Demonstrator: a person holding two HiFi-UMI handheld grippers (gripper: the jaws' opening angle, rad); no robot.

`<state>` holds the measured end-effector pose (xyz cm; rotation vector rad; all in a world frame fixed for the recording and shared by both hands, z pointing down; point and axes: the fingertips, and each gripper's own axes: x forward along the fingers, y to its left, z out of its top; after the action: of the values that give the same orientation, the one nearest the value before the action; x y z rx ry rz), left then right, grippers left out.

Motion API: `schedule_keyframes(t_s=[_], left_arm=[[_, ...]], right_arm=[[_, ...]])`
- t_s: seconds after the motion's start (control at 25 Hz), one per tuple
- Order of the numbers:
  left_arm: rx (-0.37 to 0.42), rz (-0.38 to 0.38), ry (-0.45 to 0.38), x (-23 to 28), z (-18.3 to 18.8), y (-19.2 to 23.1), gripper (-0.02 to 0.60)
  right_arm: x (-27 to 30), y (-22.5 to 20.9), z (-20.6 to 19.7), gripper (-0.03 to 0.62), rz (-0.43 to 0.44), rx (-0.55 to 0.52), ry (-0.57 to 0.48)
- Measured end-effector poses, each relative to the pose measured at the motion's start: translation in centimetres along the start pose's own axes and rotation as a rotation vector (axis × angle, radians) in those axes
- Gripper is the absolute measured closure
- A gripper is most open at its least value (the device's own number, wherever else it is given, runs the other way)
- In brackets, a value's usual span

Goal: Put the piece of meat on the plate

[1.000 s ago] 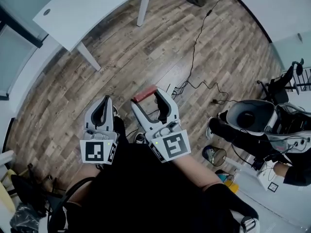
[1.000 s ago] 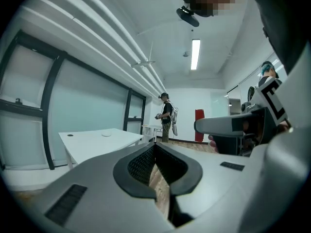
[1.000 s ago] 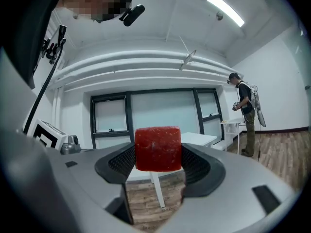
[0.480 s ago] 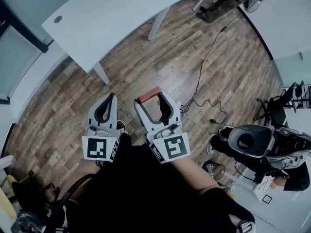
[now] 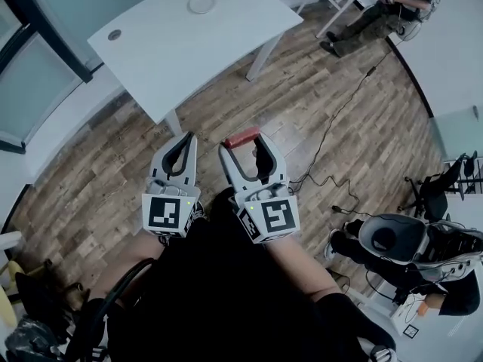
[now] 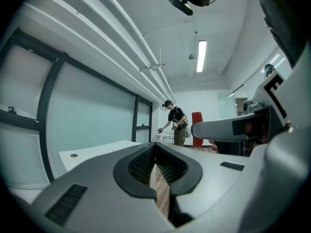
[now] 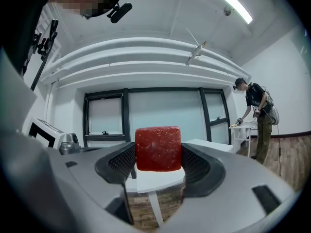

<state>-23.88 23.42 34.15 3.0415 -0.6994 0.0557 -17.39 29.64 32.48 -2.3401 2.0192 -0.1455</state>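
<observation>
Table top: the white table (image 5: 181, 59) is nearly bare, with room all around the plate (image 5: 201, 4).
Left edge: a small round cap (image 5: 115, 35), well apart from the plate.
Floor ahead: the wood floor (image 5: 113, 164) is open up to the table.
Right side: a black cable (image 5: 337, 119) lies on the floor; a person (image 5: 377, 6) sits past the table.
Right gripper (image 5: 243, 142): the piece of meat (image 7: 158, 148) fills its jaws.

Moved up to the table (image 5: 196, 44) over the last second: it fills much more of the head view. The plate (image 5: 201, 4), then cut off at the top edge, now shows whole. The near table corner now lies close ahead of my left gripper (image 5: 183, 143) and right gripper (image 5: 245, 145). A seated person (image 5: 385, 2) has entered at top right.
</observation>
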Motion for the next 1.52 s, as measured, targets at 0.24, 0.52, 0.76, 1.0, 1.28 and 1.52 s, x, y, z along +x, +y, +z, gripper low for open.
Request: schedule_keyframes(t_s=[0.24, 0.52, 0.76, 1.0, 1.28, 1.52], left_arm=[[0.027, 0.002, 0.032, 4.0, -1.4, 1.3, 0.578], [0.04, 0.041, 0.045, 11.3, -1.3, 2.6, 0.578], [0.063, 0.049, 0.027, 19.5, -0.3, 2.7, 0.578], [0.072, 0.071, 0.039, 24.7, 0.2, 2.3, 0.578], [0.08, 0.116, 0.071, 27.9, -0.7, 3.7, 0.578], [0.075, 0.132, 0.08, 28.8, -0.7, 5.0, 0.578]], right_arm=[[3.3, -2.5, -0.8, 0.303, 0.012, 0.019, -0.003], [8.7, -7.8, -0.3, 0.303, 0.048, 0.045, -0.005], [13.9, -12.8, 1.1, 0.303, 0.092, 0.014, -0.037], [17.3, -17.1, 1.7, 0.303, 0.132, 0.024, -0.026], [19.9, -20.4, 1.6, 0.303, 0.132, 0.045, -0.024], [21.2, -21.3, 1.4, 0.303, 0.115, 0.047, -0.014]])
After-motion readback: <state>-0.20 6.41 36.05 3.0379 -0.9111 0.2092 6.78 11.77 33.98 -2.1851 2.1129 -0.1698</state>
